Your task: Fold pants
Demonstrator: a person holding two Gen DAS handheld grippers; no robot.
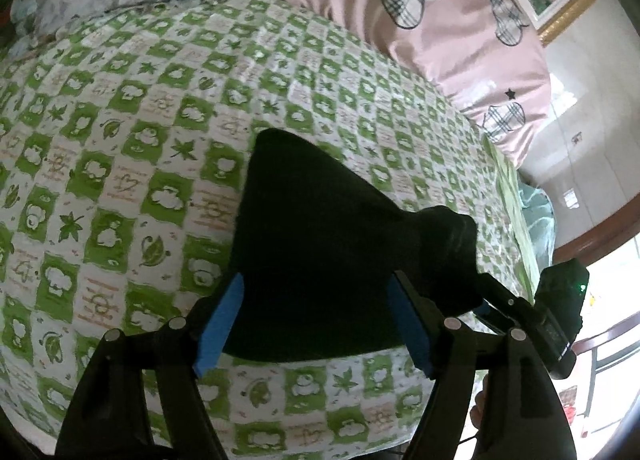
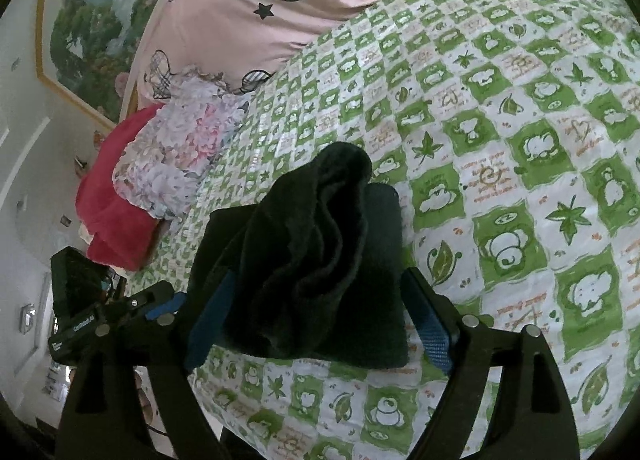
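The pants (image 1: pixel 320 244) in front of me are dark, almost black, made of a soft, slightly fuzzy fabric. They lie folded into a compact bundle on the bed. In my left wrist view the bundle fills the lower centre, its smooth top narrowing toward 12 o'clock, with a thicker rolled end bulging out at 3 o'clock. In my right wrist view the pants (image 2: pixel 316 276) show a flat rectangular layer underneath and a rumpled, creased fold heaped on top, peaking toward 12 o'clock; the near edge lies straight at 6 o'clock.
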